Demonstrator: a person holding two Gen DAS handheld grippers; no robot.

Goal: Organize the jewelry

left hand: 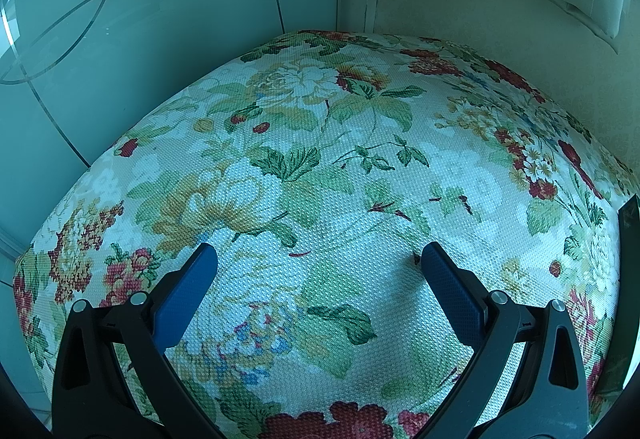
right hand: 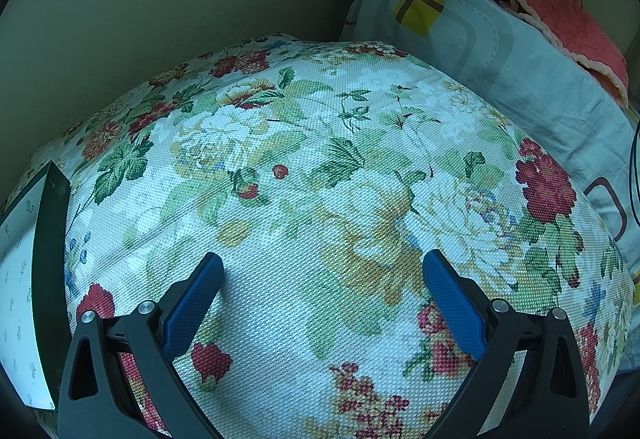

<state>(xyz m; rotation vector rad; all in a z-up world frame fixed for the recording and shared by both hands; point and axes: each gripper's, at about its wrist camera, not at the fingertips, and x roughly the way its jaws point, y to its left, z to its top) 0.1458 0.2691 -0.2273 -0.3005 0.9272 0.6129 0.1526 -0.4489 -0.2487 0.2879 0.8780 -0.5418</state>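
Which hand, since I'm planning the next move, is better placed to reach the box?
Right, probably. The box lies close beside the right gripper, filling its view's left edge; from the left gripper only a dark sliver of it shows, far right. Both grippers' fingers are open and empty.

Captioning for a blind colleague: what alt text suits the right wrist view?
The open right claw hovers empty over a floral tablecloth. A white box with a dark edge sits at far left, and folded bedding lies behind on the right.
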